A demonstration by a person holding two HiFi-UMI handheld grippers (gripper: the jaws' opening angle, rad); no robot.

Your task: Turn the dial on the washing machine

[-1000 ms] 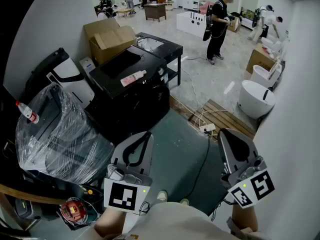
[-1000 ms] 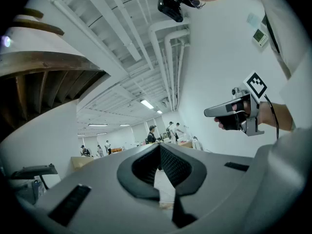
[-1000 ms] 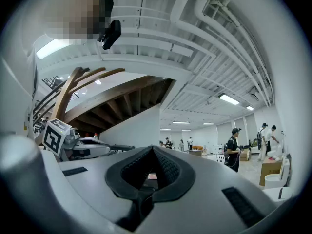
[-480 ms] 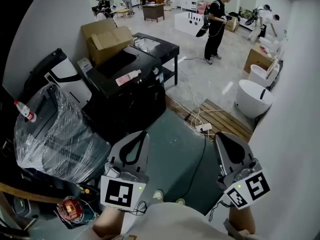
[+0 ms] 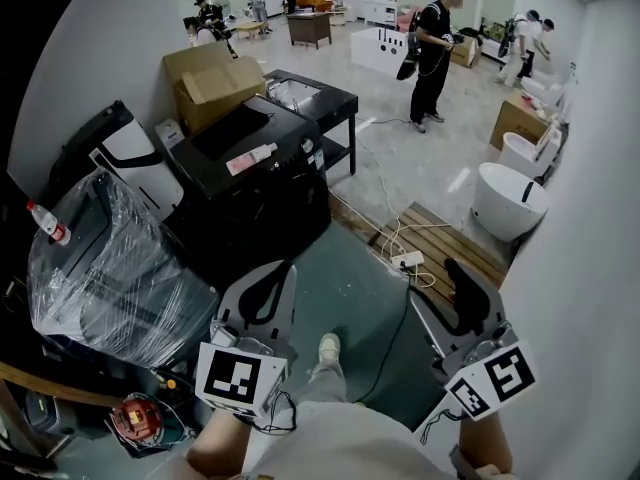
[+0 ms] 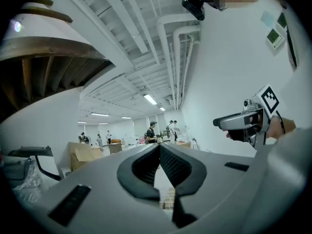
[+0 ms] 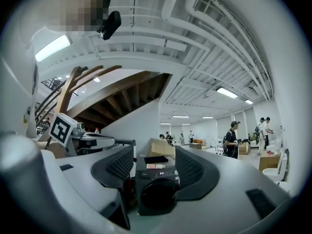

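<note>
Head view. Left tongs [image 5: 283, 268] sit low, left of centre. Right tongs [image 5: 432, 280] sit low, right of centre. Both are held out over the dark floor [image 5: 370, 313], well apart from each other.

Left tongs: jaws pressed together at the tips, nothing between them. Right tongs: jaws spread wide, having just been opening. Nothing sits between the pads; the right gripper view shows only the washing machine far off through the gap.

Washing machine [image 5: 255, 203]: black front-loader, left of centre, above the left tongs in the frame and well apart from both. Its round door faces the person. A pinkish bottle [image 5: 252, 157] lies on its top. The dial is too small to pick out.

Around it:
- cardboard box [image 5: 212, 80] behind the machine
- plastic-wrapped appliance [image 5: 110, 258] at left
- black bench [image 5: 322, 95] beyond
- white power strip [image 5: 410, 261] on the floor beside a wooden pallet [image 5: 445, 240]
- person in black [image 5: 433, 48] standing upper right of centre
</note>
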